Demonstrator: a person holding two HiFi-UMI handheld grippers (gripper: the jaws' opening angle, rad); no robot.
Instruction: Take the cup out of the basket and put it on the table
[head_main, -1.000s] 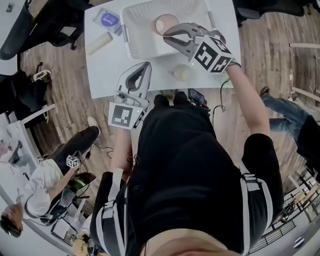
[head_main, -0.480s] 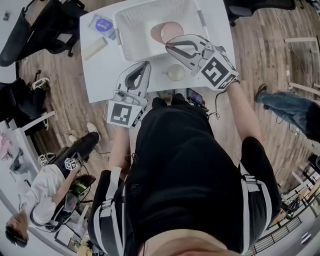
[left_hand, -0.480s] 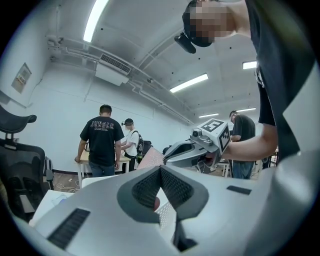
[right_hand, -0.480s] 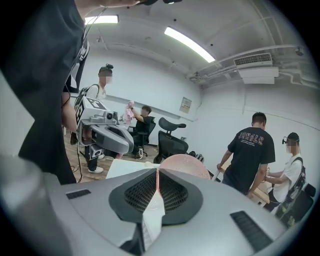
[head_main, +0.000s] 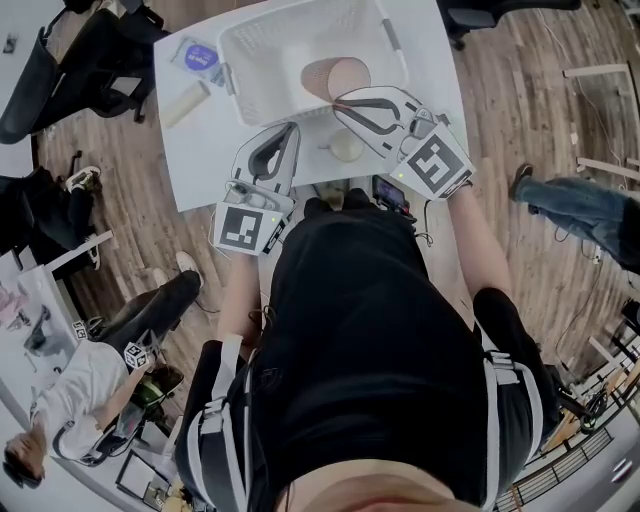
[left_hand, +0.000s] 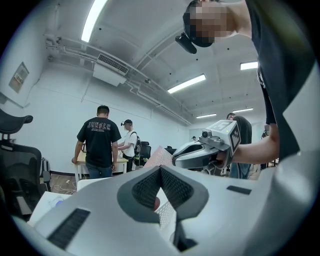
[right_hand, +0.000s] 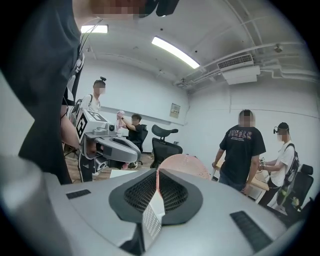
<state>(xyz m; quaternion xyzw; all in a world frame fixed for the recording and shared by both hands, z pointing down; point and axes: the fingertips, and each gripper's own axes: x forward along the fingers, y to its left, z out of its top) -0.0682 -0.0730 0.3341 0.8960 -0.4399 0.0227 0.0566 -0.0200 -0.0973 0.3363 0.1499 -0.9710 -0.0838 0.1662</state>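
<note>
**A:** So, how far along is it?

**B:** About midway, I'd say. The table (head_main: 200, 150) has bare room on its near side, in front of the basket (head_main: 260, 60), and nothing has been set down there yet.

**A:** And the grippers?

**B:** The right gripper (right_hand: 157, 172) has its jaws pressed together on the cup's thin wall. The left gripper (left_hand: 160, 169) hangs over the table's near edge, jaws closed tip to tip with nothing in them.

**A:** Where's the cup?

**B:** The cup (head_main: 335, 75) is tilted over the basket's near right part. I can't tell whether it has left the basket floor.

**A:** What's left?

**B:** Lift it clear of the wall, carry it to bare table, stand it up and let go. A pale round thing (head_main: 347, 147) lies beside the right gripper, so steer off that.
</note>
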